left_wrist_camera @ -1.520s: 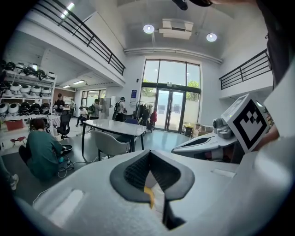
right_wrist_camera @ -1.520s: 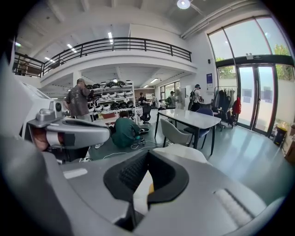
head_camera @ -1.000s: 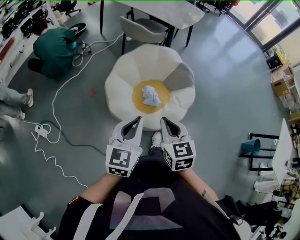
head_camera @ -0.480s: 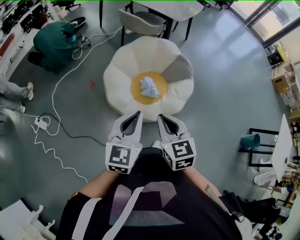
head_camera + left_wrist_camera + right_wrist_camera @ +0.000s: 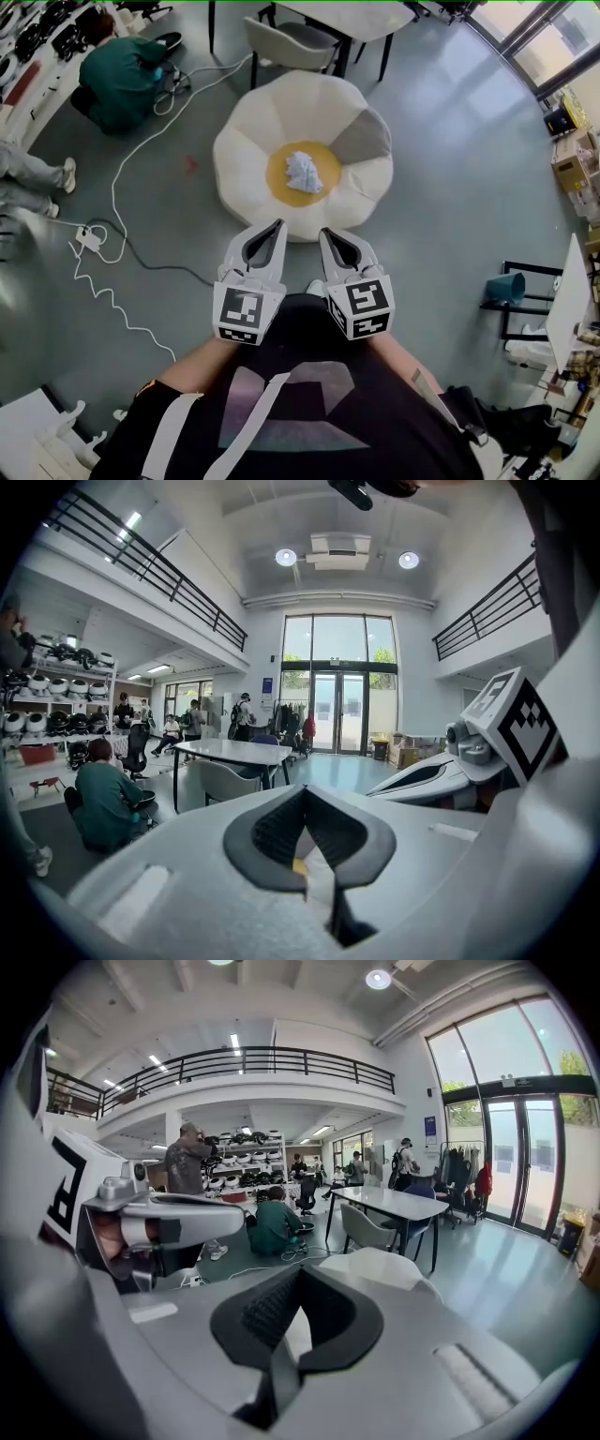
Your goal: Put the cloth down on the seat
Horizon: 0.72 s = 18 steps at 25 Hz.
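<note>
The seat (image 5: pixel 253 155) is a cream, petal-shaped pouf with a yellow middle, standing on the grey floor. A crumpled pale blue cloth (image 5: pixel 302 172) lies on that yellow middle. My left gripper (image 5: pixel 274 228) and right gripper (image 5: pixel 327 234) are held side by side close to my body, short of the seat's near edge. Both are shut with nothing between the jaws. In the left gripper view my left gripper (image 5: pixel 305 795) shows its jaws meeting at the tip. The right gripper view shows my right gripper (image 5: pixel 298 1277) the same way, with the seat (image 5: pixel 389 1265) beyond it.
A grey chair (image 5: pixel 286 42) and a table (image 5: pixel 361 14) stand behind the seat. A person in green (image 5: pixel 117 84) crouches at the far left. White and dark cables (image 5: pixel 103 234) trail over the floor on the left. A teal bin (image 5: pixel 502 289) stands on the right.
The head view has shifted slightly over the floor. Both grippers stay shut near my body, and the cloth lies unmoved on the seat.
</note>
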Tool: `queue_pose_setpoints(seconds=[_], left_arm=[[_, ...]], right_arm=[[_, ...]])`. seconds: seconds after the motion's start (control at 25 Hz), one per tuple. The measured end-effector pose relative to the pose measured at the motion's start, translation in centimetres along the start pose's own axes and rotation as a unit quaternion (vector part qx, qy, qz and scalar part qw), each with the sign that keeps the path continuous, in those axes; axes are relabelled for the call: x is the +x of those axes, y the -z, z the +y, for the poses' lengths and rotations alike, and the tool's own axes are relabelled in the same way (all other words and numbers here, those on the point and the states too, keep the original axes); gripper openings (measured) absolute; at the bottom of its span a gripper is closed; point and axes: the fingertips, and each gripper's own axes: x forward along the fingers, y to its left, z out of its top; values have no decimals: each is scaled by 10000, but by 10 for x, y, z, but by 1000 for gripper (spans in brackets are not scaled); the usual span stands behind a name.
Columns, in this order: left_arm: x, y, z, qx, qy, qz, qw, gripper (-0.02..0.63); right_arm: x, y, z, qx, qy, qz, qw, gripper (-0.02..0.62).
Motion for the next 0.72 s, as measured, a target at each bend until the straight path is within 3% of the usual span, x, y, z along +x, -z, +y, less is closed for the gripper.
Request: queue_pose_setpoints(seconds=[0.72], left_arm=[[-11, 7, 3, -113, 43, 27, 9999, 0]], right_arm=[[-3, 7, 8, 118, 73, 87, 9999, 0]])
